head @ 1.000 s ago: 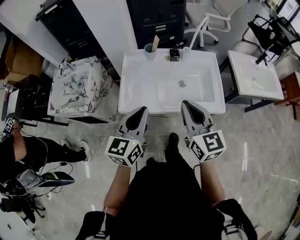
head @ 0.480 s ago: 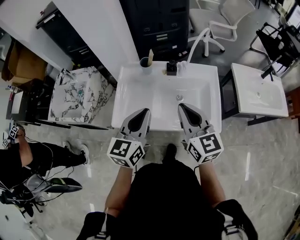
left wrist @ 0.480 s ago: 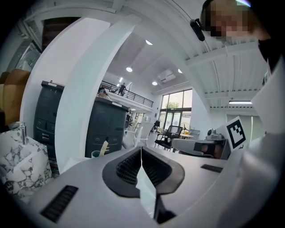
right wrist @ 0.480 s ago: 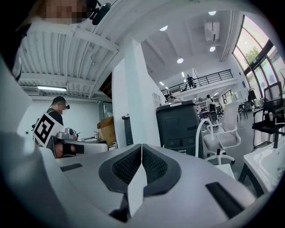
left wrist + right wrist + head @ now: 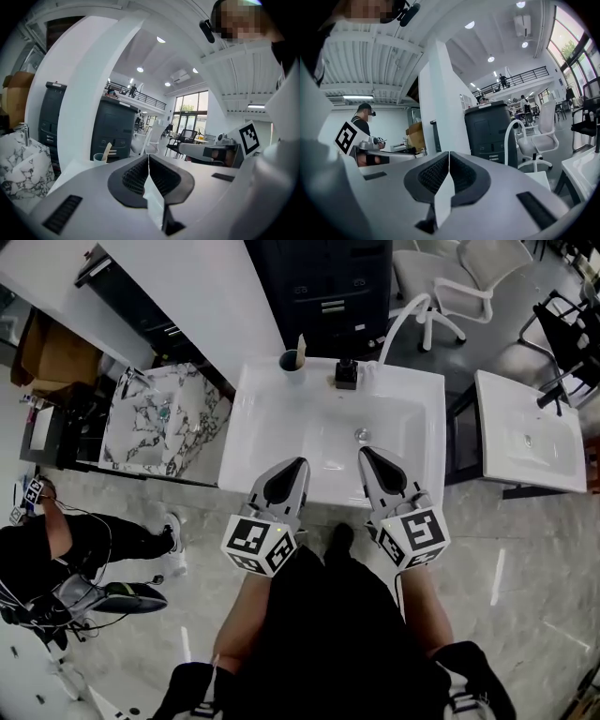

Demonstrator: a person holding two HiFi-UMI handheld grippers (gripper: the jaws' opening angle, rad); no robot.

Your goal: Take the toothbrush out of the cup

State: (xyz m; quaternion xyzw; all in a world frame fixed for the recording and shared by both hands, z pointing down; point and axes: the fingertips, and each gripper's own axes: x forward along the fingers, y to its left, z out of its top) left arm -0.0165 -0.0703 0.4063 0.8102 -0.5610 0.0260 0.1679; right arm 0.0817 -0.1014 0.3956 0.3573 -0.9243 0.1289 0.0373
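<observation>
Toothbrush (image 5: 301, 344): pale cream handle, standing tilted in a small round cup (image 5: 292, 361), top end above the rim. The cup is well ahead of your left gripper (image 5: 298, 465), just off to its left, on the far-left corner of the white sink (image 5: 240, 432). A black faucet block (image 5: 347, 374) is on the same far rim, ahead of your right gripper (image 5: 367, 454). Left jaws are pressed together and empty; right jaws the same. Both tips sit side by side, apart, over the sink's near part. The basin from tips to cup lies open. A marble-pattern cabinet (image 5: 155, 418) is left of the left gripper, beside the sink. A second white sink (image 5: 530, 432) is right of the right gripper, across a gap. A dark cabinet (image 5: 328, 287) stands beyond the cup. The floor (image 5: 525, 559) is pale glossy tile.
</observation>
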